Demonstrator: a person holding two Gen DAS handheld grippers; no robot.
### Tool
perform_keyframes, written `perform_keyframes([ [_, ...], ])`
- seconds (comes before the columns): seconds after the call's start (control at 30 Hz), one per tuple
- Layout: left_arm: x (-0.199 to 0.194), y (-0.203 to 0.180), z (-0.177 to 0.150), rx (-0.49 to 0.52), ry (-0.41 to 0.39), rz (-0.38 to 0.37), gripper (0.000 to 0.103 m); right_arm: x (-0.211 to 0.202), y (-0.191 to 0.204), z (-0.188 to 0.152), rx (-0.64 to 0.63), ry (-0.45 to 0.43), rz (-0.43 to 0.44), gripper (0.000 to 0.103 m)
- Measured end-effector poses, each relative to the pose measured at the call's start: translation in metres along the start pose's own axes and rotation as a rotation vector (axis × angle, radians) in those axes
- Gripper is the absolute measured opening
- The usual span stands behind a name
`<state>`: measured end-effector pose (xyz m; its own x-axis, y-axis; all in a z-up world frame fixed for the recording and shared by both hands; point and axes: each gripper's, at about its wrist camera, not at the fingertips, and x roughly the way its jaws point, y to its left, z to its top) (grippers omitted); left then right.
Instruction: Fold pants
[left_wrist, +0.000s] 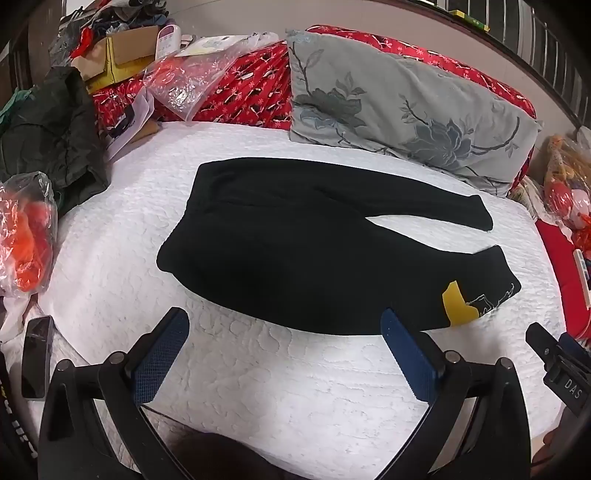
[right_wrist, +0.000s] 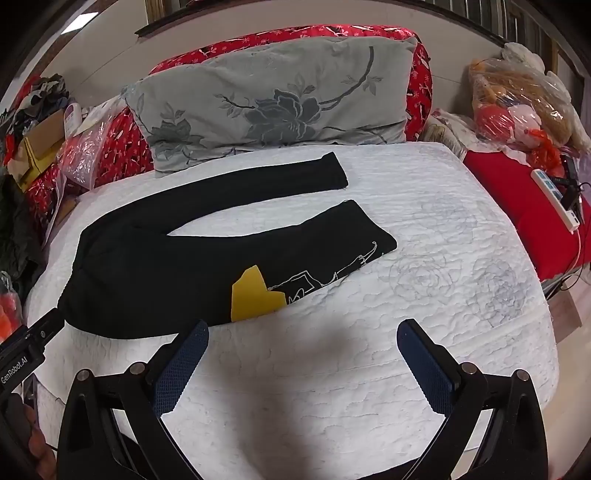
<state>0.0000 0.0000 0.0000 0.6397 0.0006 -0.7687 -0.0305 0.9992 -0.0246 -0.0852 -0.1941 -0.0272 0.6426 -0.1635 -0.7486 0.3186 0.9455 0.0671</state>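
Observation:
Black pants (left_wrist: 295, 254) lie flat on the white quilted bed (left_wrist: 258, 387), waistband to the left, both legs spread apart toward the right. The near leg carries a yellow patch (left_wrist: 456, 304) and a white line drawing. The pants also show in the right wrist view (right_wrist: 166, 266), with the yellow patch (right_wrist: 253, 293). My left gripper (left_wrist: 286, 328) is open and empty, just short of the near leg's edge. My right gripper (right_wrist: 303, 339) is open and empty, over bare quilt near the yellow patch.
A grey flowered pillow (left_wrist: 406, 107) leans on a red headboard cushion (left_wrist: 255, 88) behind the pants. Clutter lies left: dark green garment (left_wrist: 48, 136), orange bag (left_wrist: 26, 229), a phone (left_wrist: 35, 356). Bagged toys (right_wrist: 517, 99) and a power strip (right_wrist: 554, 195) lie right.

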Motion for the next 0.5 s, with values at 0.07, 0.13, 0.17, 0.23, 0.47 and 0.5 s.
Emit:
perform_keyframes([
  [0.07,0.0,0.0,0.0,0.0,0.002,0.001,0.103,0.0,0.0,0.0,0.0,0.001,0.001,0.103],
  [0.13,0.0,0.001,0.0,-0.001,0.006,0.001,0.103,0.001,0.001,0.0,0.001,0.004,0.003,0.103],
  [0.17,0.004,0.001,0.002,0.0,0.008,0.002,0.103,0.002,0.001,0.001,0.002,0.005,0.003,0.103],
  [0.23,0.002,-0.001,0.001,-0.005,0.014,-0.001,0.103,0.003,0.0,0.001,0.003,0.006,0.003,0.103],
  [0.47,0.009,0.0,0.003,0.002,0.015,0.006,0.103,0.01,-0.002,0.002,0.009,0.02,0.008,0.103],
  [0.5,0.01,0.0,0.003,0.002,0.015,0.006,0.103,0.011,-0.003,0.002,0.01,0.022,0.008,0.103],
])
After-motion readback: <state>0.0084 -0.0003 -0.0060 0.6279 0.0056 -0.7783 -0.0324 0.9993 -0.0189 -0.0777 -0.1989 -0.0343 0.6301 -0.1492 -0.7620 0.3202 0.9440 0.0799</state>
